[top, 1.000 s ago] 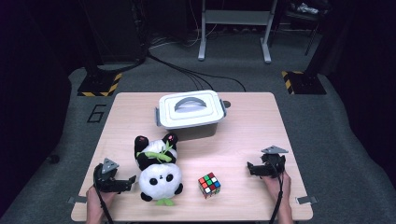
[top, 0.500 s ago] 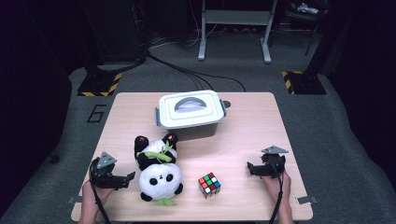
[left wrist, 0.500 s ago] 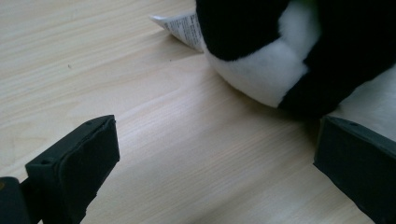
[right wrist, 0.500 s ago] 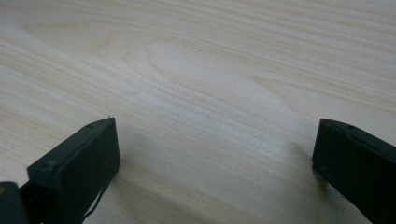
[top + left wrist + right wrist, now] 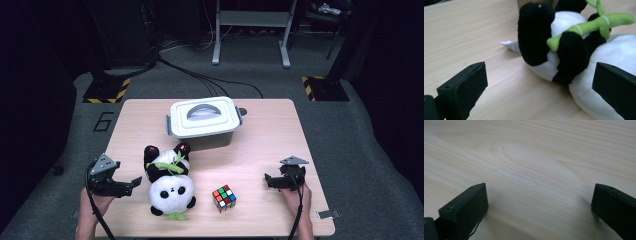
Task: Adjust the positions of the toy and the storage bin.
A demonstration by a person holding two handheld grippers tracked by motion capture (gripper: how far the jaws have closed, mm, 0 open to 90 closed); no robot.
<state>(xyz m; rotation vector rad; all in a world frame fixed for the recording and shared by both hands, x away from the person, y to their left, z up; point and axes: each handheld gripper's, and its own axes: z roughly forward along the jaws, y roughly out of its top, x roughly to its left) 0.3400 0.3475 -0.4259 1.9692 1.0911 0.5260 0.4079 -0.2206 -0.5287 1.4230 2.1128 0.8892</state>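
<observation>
Beside panda plush (image 5: 169,185), left claw (image 5: 131,184) spread wide, nothing gripped.

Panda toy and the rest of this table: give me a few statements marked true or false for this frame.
1. The left tool is open, with its jaws spread beside the panda toy. True.
2. The white box has its lid off. False: the lid with its grey handle sits on the box.
3. The puzzle cube lies between the panda toy and the right tool. True.
4. The right tool is shut on the puzzle cube. False: its jaws are spread over bare table, apart from the cube.
5. The panda toy holds a green bamboo stalk. True.
6. The panda toy lies inside the white box. False: it lies on the table in front of the box.
</observation>
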